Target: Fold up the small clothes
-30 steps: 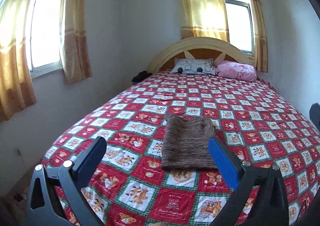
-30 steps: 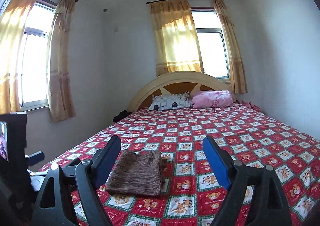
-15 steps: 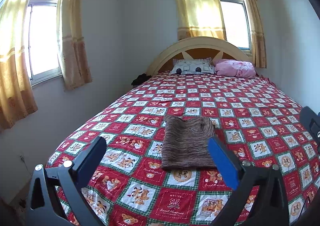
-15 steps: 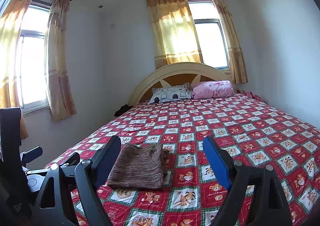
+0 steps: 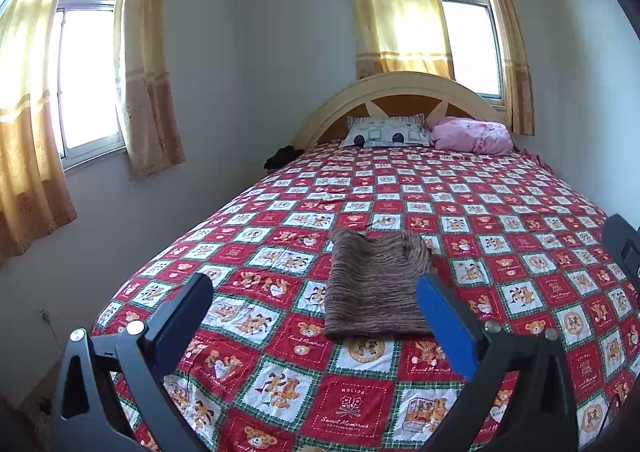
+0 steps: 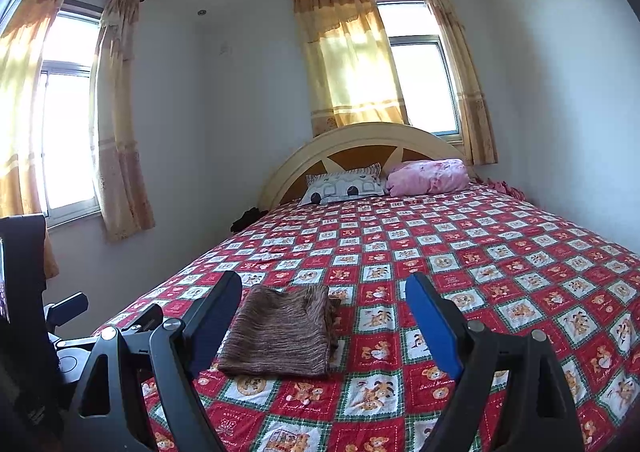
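Left wrist view: our left gripper [image 5: 314, 302] spread wide, empty; folded brown garment [image 5: 374, 286] lies frame centre on quilt [image 5: 500, 212]. Right gripper [image 6: 324, 300] likewise spread, empty.

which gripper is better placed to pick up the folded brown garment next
Left, probably. In the left wrist view the brown garment lies almost straight ahead between the open left gripper fingers. In the right wrist view it sits off toward the right gripper's left finger, so it needs a sideways shift.

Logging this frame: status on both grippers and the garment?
Left gripper open, empty. Right gripper open, empty. Brown knit garment folded flat on quilt, untouched. Nothing in the way.
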Tool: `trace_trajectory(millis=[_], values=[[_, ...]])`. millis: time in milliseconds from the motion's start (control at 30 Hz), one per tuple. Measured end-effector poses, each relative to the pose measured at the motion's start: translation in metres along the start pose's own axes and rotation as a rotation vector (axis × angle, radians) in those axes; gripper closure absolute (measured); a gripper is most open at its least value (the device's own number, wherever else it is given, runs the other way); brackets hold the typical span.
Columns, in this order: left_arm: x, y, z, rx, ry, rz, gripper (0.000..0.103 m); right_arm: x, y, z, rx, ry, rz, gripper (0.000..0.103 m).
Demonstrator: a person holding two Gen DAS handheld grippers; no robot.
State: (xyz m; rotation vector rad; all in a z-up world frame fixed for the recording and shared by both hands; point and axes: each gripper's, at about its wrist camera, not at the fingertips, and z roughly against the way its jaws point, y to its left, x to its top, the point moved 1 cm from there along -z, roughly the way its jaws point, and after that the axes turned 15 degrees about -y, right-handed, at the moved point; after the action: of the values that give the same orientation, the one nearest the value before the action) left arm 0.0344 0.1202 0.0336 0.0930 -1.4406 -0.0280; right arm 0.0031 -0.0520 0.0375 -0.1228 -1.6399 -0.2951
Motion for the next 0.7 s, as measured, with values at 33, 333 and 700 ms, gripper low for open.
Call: trace_trajectory(millis=[33,333,700], values=[[0.0,-0.0001,-0.0001,-0.002,0.001,0.0,0.0,0.0,-0.0005,-0.0002,0.0,0.001,0.0,0.019],[0.0,-0.0029,0.0005,-0.006,0.007,-0.003,0.0,0.0003,-0.0016,0.0008,0.0,0.004,-0.003,0.019],[-0.0048,-0.0043,-0.0024,-0.002,0.025,-0.005,0.0,0.0007,-0.0051,0.006,-0.04,-0.026,-0.009,0.019]])
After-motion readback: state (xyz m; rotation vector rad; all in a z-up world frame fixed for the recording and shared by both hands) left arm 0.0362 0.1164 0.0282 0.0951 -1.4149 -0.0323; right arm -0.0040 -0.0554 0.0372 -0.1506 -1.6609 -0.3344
